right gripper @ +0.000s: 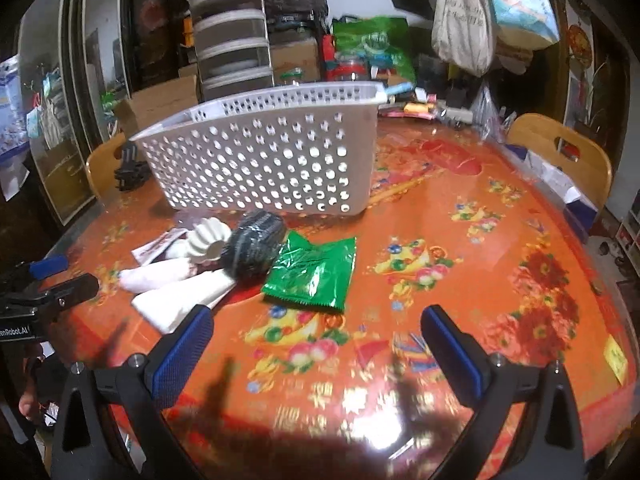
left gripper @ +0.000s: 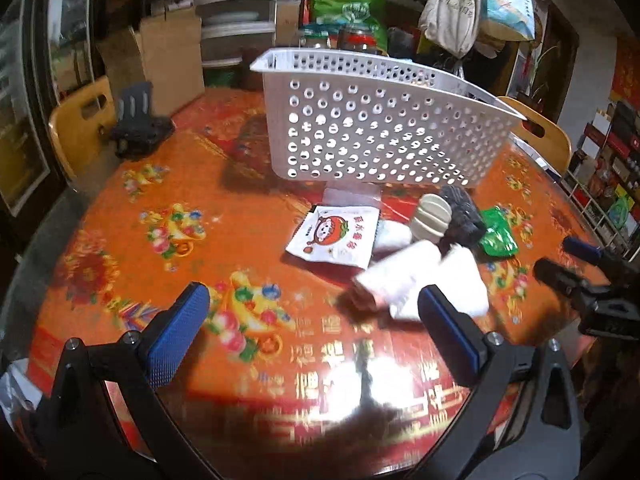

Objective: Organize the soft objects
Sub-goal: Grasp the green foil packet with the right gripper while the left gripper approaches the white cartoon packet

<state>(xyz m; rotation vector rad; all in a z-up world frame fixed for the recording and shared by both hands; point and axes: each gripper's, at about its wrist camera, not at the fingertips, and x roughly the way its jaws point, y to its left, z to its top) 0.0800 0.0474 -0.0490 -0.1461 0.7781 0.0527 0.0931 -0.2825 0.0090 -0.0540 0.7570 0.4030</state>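
Observation:
A white perforated basket (left gripper: 376,128) (right gripper: 264,156) stands on the orange patterned table (left gripper: 160,208) (right gripper: 460,248). In front of it lies a pile: a white snack packet (left gripper: 334,236), white folded cloths (left gripper: 424,276) (right gripper: 176,288), a cream ribbed object (left gripper: 432,216) (right gripper: 208,238), a dark knitted item (left gripper: 460,212) (right gripper: 254,244) and a green foil packet (left gripper: 496,236) (right gripper: 312,272). My left gripper (left gripper: 314,320) is open, low over the table, just short of the cloths. My right gripper (right gripper: 318,340) is open too, near the green packet.
Wooden chairs (left gripper: 80,120) (right gripper: 560,152) stand at the table's far edges. A black clamp-like device (left gripper: 136,128) (right gripper: 130,168) rests at the far left. Boxes, a drawer tower (right gripper: 232,36), hanging bags (right gripper: 464,20) and shelves crowd the room behind.

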